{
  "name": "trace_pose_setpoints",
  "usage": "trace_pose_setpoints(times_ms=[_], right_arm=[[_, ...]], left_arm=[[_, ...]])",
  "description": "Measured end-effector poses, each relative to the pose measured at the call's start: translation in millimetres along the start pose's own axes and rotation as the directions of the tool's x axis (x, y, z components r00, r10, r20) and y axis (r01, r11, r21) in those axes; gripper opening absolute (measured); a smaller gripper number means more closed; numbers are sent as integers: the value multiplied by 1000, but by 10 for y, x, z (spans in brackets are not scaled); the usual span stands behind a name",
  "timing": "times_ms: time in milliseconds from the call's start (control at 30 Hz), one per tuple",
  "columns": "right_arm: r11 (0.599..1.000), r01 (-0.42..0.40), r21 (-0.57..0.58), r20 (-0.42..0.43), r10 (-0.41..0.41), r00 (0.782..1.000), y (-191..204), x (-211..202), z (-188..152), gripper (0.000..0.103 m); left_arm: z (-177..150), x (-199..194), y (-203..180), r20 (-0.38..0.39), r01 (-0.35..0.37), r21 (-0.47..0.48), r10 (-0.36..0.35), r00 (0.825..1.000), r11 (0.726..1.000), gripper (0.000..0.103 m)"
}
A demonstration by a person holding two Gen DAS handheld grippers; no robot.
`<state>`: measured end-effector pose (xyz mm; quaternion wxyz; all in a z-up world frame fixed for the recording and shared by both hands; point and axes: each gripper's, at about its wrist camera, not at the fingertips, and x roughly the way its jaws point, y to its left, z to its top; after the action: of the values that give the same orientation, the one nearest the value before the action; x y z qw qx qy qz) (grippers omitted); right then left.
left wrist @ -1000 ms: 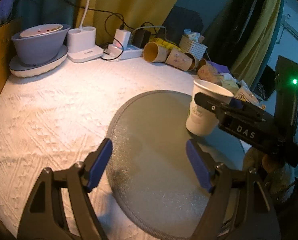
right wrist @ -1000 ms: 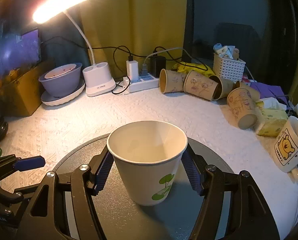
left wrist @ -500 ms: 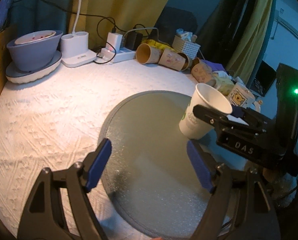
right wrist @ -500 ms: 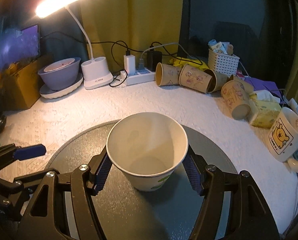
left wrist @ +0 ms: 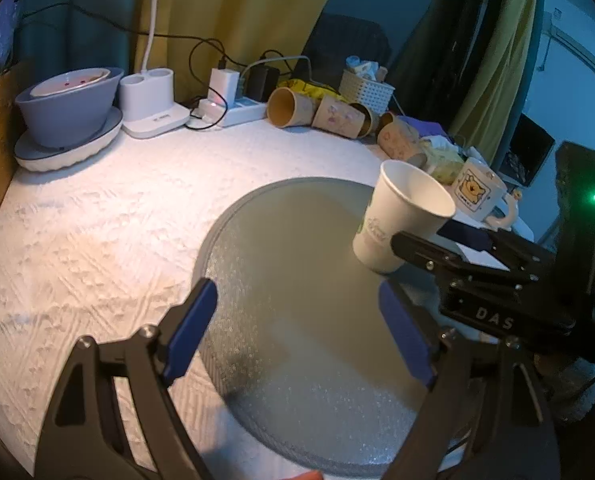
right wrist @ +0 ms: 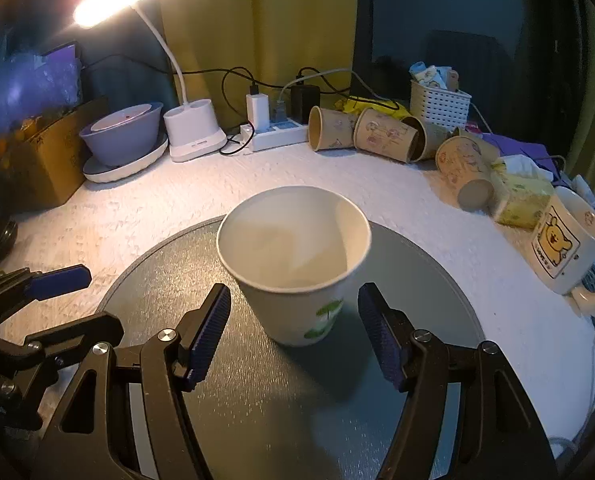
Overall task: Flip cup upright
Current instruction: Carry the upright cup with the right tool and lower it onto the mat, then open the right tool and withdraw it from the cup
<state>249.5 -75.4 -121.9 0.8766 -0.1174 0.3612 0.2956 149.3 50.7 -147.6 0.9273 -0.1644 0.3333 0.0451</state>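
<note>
A white paper cup with a green print stands mouth up on the round grey mat. It also shows in the left wrist view, at the mat's right side. My right gripper is open, its blue pads apart from the cup on either side, just behind it. My left gripper is open and empty over the mat, left of the cup.
Several brown paper cups lie on their sides at the back. A bear mug and tissue pack sit at right. A lamp base, power strip, bowl on a plate and white basket line the back.
My right gripper has opened and let go of the cup, then drawn back a little. The cup now stands free on the mat. The left gripper has shifted slightly.
</note>
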Motion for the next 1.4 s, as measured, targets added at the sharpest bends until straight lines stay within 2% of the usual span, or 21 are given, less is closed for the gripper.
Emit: trace_pose_setpoints(times_ms=[667, 1400], right_arm=[[997, 59, 48, 8, -60, 998, -12, -580, -286, 69], [991, 105, 86, 91, -113, 989, 223, -1423, -375, 69]], left_arm=[[-180, -413, -167, 46, 28, 42, -30, 998, 999, 84], [-223, -1092, -380, 167, 51, 110, -69, 984, 993, 84]])
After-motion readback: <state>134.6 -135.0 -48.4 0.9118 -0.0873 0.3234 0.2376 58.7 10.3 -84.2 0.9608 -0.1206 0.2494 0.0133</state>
